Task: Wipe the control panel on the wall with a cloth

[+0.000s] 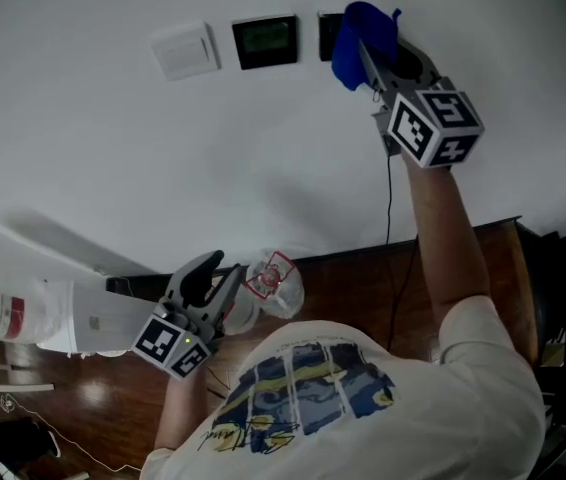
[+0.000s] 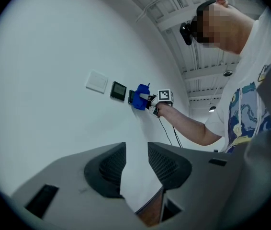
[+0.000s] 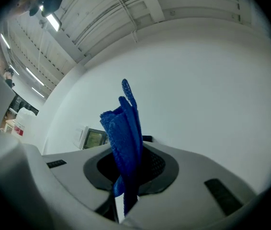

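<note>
Right gripper [image 3: 128,176]: clenched on a blue textured microfibre cloth [image 3: 125,128], which stands up in a folded bunch past its fingertips.
Cloth position: the bunch lies over the left part of a small dark wall panel [image 1: 329,34]. Whether it presses on the panel or only hovers over it, I cannot tell.
Neighbours: a black panel with a greenish display [image 1: 265,41] sits just left of the fingers, and a white rectangular switch plate [image 1: 185,50] lies further left.
Left gripper [image 2: 136,164]: released, held low and well apart from the panels, with only white wall showing in the gap.
Step in hand: probably wiping the dark panel under the cloth.
Doing it well: lead with the cloth so the hard fingertips stay off the glass. Use light, flat strokes leftward across the display, and avoid pressing any switches.
</note>
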